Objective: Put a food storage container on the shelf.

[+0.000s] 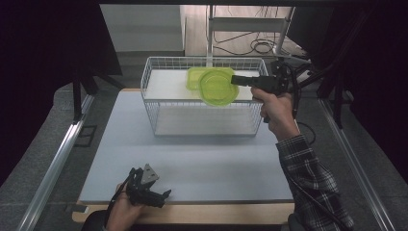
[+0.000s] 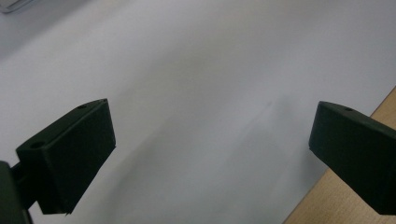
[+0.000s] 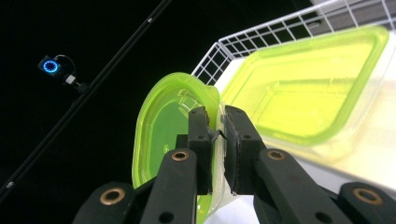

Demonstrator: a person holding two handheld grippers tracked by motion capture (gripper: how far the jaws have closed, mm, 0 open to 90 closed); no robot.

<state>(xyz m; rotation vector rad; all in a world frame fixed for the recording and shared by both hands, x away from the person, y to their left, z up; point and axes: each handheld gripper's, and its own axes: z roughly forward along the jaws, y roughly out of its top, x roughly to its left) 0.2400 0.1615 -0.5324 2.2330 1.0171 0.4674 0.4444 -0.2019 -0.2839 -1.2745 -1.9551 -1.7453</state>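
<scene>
Basically, tabletop [image 1: 192,159] carries a white wire basket [image 1: 159,67] with a green tub [image 1: 195,77] inside. Right tool [image 3: 218,135] is clenched on the rim of a green lid [image 1: 217,86], held edge-on above the basket, near its right end, beside the tub. Risks: the thin rim pinch could slip and drop the lid; the lid could snag the wires or knock the tub. Left tool [image 2: 210,140] gapes with nothing in it, low over the near tabletop edge.

A grey table [image 1: 192,163] beside dark curtains [image 1: 43,57].
</scene>
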